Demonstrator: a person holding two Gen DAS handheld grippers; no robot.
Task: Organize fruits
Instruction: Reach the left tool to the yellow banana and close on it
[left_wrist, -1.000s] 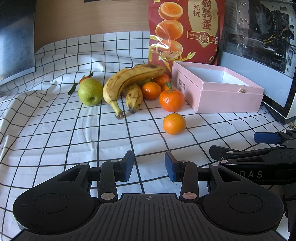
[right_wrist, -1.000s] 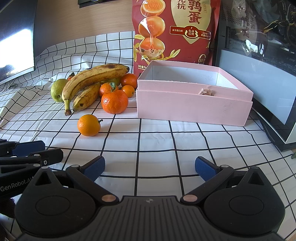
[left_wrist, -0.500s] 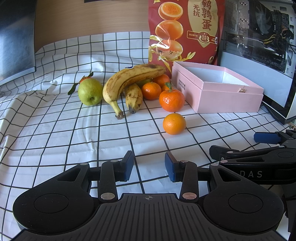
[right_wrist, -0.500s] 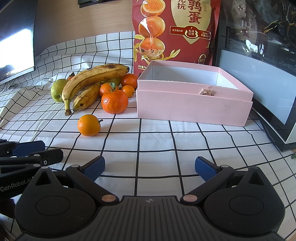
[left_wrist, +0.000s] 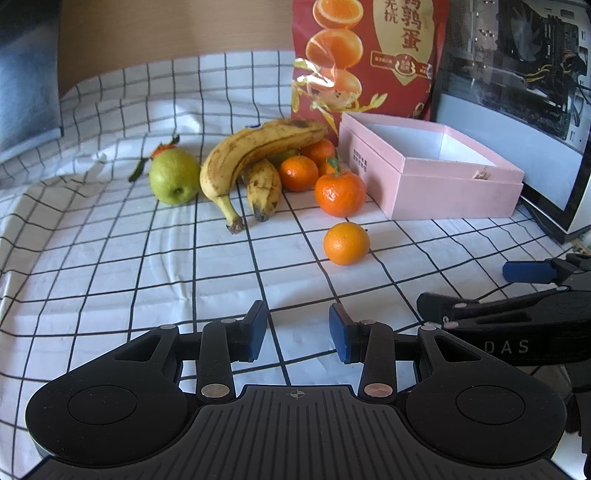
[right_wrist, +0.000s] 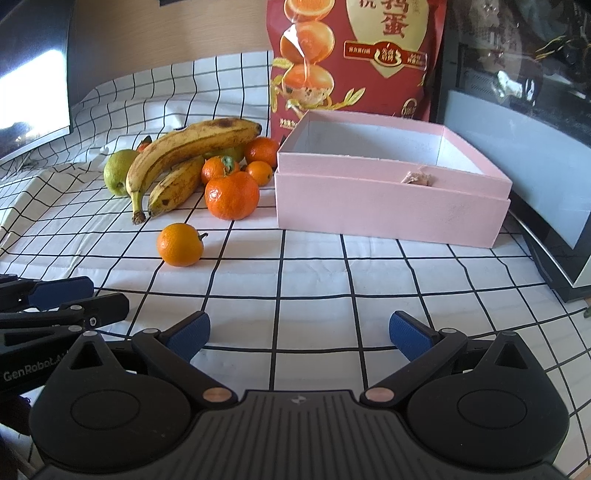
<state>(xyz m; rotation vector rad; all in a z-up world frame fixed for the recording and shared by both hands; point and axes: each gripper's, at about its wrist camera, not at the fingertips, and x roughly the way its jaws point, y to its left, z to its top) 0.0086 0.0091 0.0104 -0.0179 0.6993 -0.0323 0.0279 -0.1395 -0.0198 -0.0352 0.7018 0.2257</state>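
On the checked cloth (left_wrist: 110, 258), both grippers sat low at the near edge. The left gripper (left_wrist: 297, 330) had its jaws parted by a narrow gap and held nothing. The right gripper (right_wrist: 297, 332) had its jaws spread wide, also empty. A loose orange (right_wrist: 180, 244) lay at 11 o'clock from the right gripper, apart from the fruit pile. The pile held two bananas (right_wrist: 184, 151), a green pear (left_wrist: 173, 181), a large mandarin (right_wrist: 232, 195) and smaller oranges (left_wrist: 298, 173); one more green fruit behind the bananas was probably a second pear. The pink box (right_wrist: 388, 210) stood at 12 o'clock, open, just right of the pile. A red snack bag (right_wrist: 354, 55) stood behind it.
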